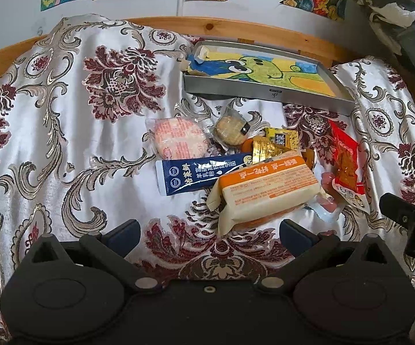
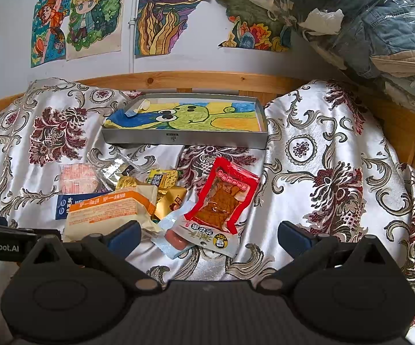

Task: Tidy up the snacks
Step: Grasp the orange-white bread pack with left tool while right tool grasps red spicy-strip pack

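Observation:
A pile of snack packets lies on the patterned cloth in front of a grey metal tray (image 1: 265, 92) (image 2: 184, 139) lined with a crayon drawing. In the pile are an orange and cream packet (image 1: 267, 192) (image 2: 103, 212), a dark blue sachet (image 1: 195, 175), a pink round cake (image 1: 178, 141), a round biscuit (image 1: 231, 130), gold and yellow wrappers (image 1: 276, 143) and a red packet (image 2: 224, 198) (image 1: 345, 161). My left gripper (image 1: 208, 235) stands open just short of the orange packet. My right gripper (image 2: 208, 237) is open, and the red packet's lower end lies between its fingers.
A wooden bed rail (image 2: 207, 79) runs behind the tray, with drawings taped on the wall (image 2: 92, 20) above it. A plastic bag of clothes (image 2: 374, 28) is piled at the right. The right gripper's black body (image 1: 414, 221) shows at the left wrist view's right edge.

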### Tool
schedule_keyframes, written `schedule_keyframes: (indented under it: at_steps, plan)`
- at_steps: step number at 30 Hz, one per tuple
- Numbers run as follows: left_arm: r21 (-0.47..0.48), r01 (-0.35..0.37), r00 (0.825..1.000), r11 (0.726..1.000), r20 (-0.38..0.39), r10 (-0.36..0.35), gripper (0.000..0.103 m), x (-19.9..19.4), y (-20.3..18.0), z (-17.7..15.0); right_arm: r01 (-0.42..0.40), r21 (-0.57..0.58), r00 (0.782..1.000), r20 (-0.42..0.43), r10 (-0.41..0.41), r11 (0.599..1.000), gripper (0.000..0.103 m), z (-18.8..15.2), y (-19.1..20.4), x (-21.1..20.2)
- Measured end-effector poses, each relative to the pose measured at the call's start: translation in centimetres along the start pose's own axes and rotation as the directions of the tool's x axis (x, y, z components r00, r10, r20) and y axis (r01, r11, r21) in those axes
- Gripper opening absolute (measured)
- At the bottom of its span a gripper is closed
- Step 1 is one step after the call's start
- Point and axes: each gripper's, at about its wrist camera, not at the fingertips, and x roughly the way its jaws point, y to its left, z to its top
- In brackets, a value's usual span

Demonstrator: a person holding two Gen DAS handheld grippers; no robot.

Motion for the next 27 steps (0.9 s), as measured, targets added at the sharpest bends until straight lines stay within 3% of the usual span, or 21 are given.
schedule_keyframes:
  at_steps: [10,14,17,21,27]
  plan:
    - [0.039,0.000,1.000,0.999,0.020,0.000,0.102,0.6,1.0,2.7,-0.023,-0.034,1.000,0.020,0.023,0.999,0.103,1.1,-0.3,0.5]
    - [0.065,0.052,0.998,0.997,0.025,-0.054,0.102,1.5,1.4,4.1,-0.062,-0.065,0.998,0.026,0.064,0.996,0.103,2.3,-0.7,1.2]
    - [0.137,0.111,0.993,0.984,0.034,-0.117,0.102,2.2,1.0,4.9,-0.092,-0.102,0.996,0.007,0.093,0.990,0.103,3.0,-0.8,2.4]
    - [0.283,0.187,0.977,0.941,0.046,-0.208,0.102,3.1,-0.7,5.1,-0.095,-0.144,0.995,-0.028,0.091,0.985,0.103,3.4,-1.2,4.0]
    - [0.496,0.269,0.950,0.826,0.004,-0.312,0.102,4.6,-3.3,4.6,-0.135,-0.098,0.986,-0.113,0.123,0.986,0.103,3.3,-2.7,7.2]
